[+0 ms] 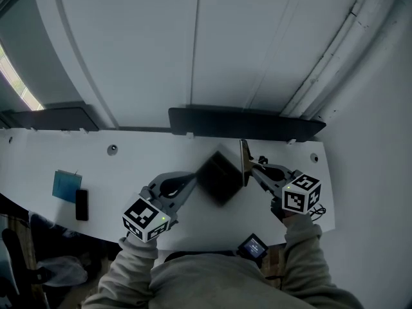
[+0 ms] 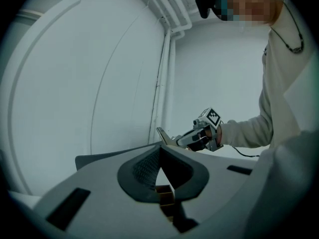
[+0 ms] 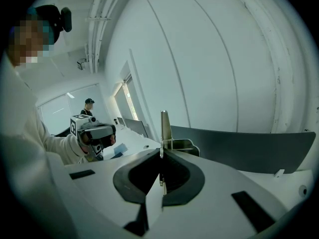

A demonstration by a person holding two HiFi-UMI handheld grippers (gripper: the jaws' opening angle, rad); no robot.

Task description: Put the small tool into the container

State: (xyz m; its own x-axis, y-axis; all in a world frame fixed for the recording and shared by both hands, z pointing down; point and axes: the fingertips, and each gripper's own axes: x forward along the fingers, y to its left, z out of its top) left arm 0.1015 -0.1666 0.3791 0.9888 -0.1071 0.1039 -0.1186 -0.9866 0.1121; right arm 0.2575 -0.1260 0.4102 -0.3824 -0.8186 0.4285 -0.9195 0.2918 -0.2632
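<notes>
the left gripper (image 1: 194, 178) reached in from 7 o'clock, its jaws drawn together on the near edge of the dark, square container (image 1: 219, 177). the container was blurred in the head view and sat about mid-table. in the left gripper view a brown, boxy piece showed in the gap behind the jaw tips.

the right gripper (image 1: 253, 167) came in from 4 o'clock with its jaws pressed tight on the small tool (image 1: 244, 160). this was a thin flat metal blade standing up past the jaw tips, with a small metal bracket at its base. the tool was just beside the container at its 3 o'clock edge; whether they touched could not be told.

on the white table (image 1: 161, 152), well off toward 9 o'clock, lay a blue item (image 1: 66, 185) with a black slab (image 1: 82, 205) just beside it. a dark panel (image 1: 244, 122) ran along the far edge at 12 o'clock.
</notes>
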